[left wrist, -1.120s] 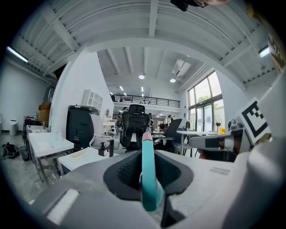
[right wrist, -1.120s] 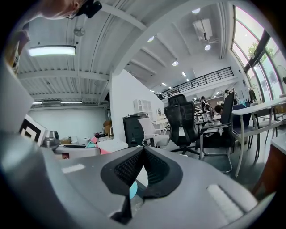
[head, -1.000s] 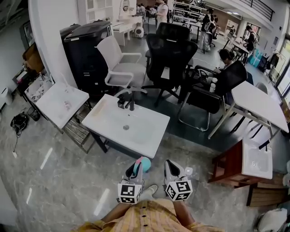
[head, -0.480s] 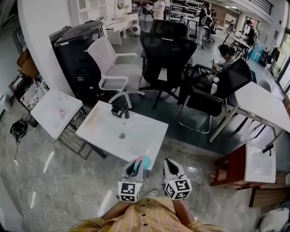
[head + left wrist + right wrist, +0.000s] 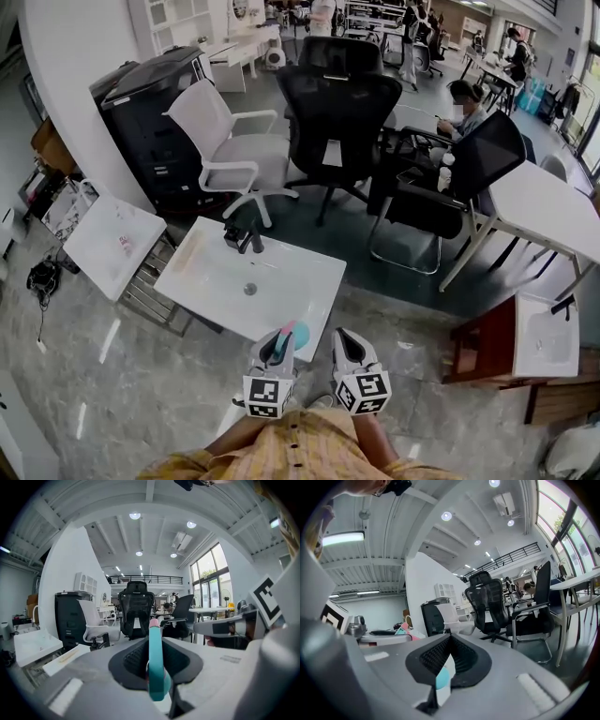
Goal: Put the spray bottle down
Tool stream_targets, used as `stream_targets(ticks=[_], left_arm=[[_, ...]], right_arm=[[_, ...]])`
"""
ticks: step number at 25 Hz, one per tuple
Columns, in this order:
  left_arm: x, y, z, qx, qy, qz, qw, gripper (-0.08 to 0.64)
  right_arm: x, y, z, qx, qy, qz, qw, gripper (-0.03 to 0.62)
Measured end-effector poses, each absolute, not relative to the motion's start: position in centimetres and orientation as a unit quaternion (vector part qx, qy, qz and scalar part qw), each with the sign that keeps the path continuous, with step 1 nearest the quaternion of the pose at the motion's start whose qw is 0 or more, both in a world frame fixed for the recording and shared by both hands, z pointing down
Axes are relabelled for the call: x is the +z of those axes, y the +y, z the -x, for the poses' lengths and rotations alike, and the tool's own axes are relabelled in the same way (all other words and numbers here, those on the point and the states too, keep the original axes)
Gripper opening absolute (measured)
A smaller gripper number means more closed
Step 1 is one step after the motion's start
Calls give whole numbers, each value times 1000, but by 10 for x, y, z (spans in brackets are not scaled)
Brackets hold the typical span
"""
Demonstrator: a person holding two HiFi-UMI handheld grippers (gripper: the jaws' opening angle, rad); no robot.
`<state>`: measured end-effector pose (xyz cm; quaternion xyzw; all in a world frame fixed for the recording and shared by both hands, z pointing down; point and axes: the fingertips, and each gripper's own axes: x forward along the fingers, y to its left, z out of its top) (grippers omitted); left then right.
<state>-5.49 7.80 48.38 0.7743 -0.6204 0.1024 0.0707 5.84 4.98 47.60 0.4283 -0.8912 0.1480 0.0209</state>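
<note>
Though seemingly marble, floor (image 5: pixel 122 394) beneath washbasin (image 5: pixel 292 281)

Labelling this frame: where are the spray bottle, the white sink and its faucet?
spray bottle (image 5: pixel 296 337), head view, teal body.
white sink (image 5: pixel 211 272), head view, bare basin floor.
faucet (image 5: pixel 246 240), head view, dark spout.
</note>
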Motion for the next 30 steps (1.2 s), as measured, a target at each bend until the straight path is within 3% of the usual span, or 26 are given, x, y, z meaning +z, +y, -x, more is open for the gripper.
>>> stream_targets(ticks=[30], left_arm=[[524, -20, 113, 138, -587, -789, 116, 69]], right_arm=[[518, -34, -4, 192, -871, -448, 68, -2]])
